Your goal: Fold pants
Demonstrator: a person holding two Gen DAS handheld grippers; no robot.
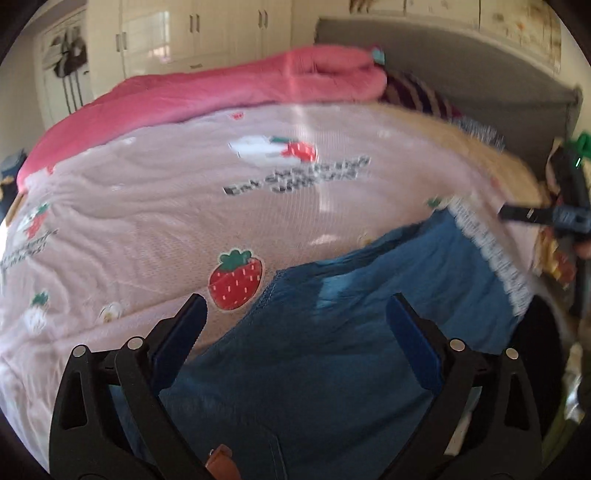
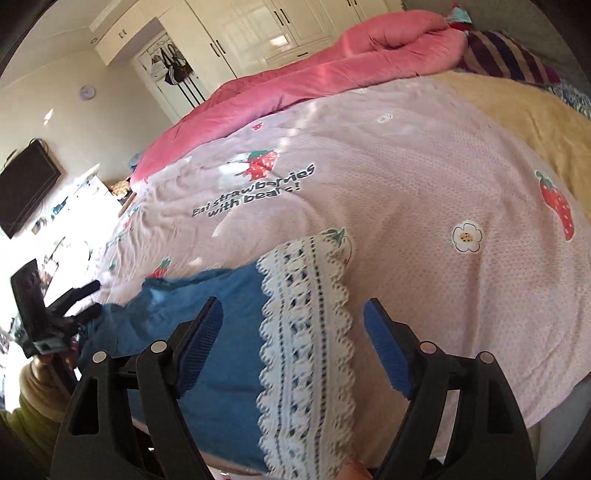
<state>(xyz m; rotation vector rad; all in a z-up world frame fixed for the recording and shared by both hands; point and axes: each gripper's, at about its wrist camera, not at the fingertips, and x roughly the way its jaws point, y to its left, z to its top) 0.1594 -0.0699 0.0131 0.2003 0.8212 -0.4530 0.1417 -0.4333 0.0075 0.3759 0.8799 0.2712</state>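
Both tongs hover spread and empty over blue pants (image 1: 332,350) lying on a pink strawberry blanket (image 1: 147,206): the left tongs (image 1: 295,317) above the plain denim end, the right tongs (image 2: 293,317) over the lace hem (image 2: 306,332), the garment's length running between them.

Bedroom. Bed covered by pale pink strawberry-print quilt (image 2: 388,177); rolled pink duvet (image 2: 332,70) at 12 o'clock, yellow blanket (image 2: 532,118) at 2 o'clock, striped pillow (image 2: 506,55) beside it. Cream wardrobe (image 2: 258,33) along the far wall. Grey headboard (image 1: 461,74) at 1 o'clock in the left view. Wall-mounted black TV (image 2: 26,184) at 9 o'clock. Strong sunlight from the left.
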